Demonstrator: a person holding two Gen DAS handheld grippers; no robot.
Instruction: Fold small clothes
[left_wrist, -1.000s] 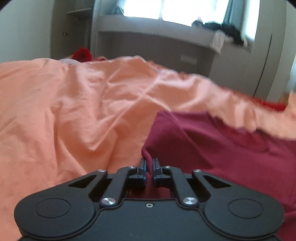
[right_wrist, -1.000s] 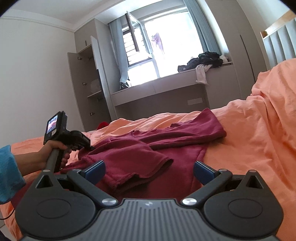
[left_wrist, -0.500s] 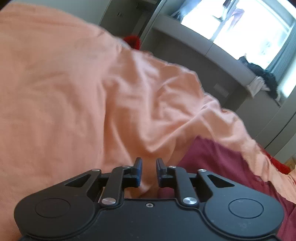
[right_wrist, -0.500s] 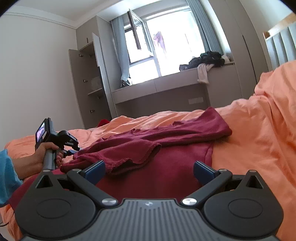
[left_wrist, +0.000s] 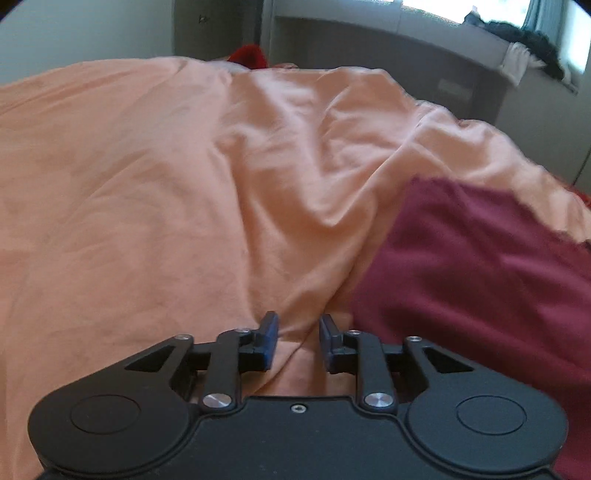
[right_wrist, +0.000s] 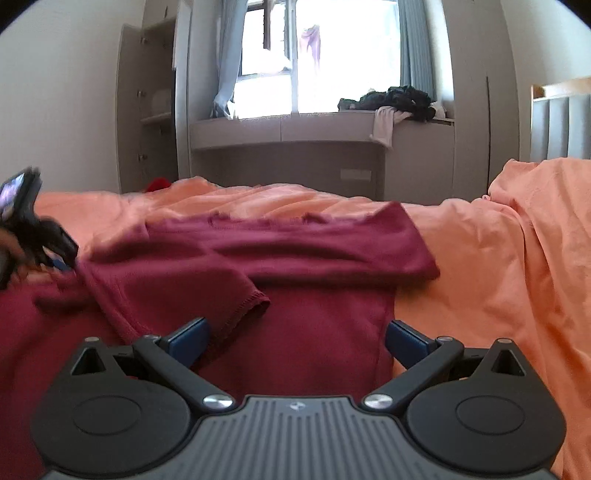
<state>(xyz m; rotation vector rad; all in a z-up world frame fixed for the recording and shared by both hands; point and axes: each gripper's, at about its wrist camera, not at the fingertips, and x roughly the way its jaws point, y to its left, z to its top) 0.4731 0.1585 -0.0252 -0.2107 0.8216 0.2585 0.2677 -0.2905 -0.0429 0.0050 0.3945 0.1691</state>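
Left wrist view: the left claw (left_wrist: 297, 341) is partly spread and empty over the orange duvet (left_wrist: 184, 206), the maroon shirt (left_wrist: 480, 280) lying just to its right — closing here would likely pinch bedding, not garment.

Right wrist view: the right claw (right_wrist: 295, 341) gapes wide, empty, directly over the shirt (right_wrist: 295, 314). Only this view shows the folded-over sleeve (right_wrist: 207, 295) ahead-left, whose loose hem could snag — and the window bench (right_wrist: 288, 133) beyond.

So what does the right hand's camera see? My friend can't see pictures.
A dark red shirt lies on an orange bedsheet, one sleeve folded in. The right gripper hovers over it, open and empty.
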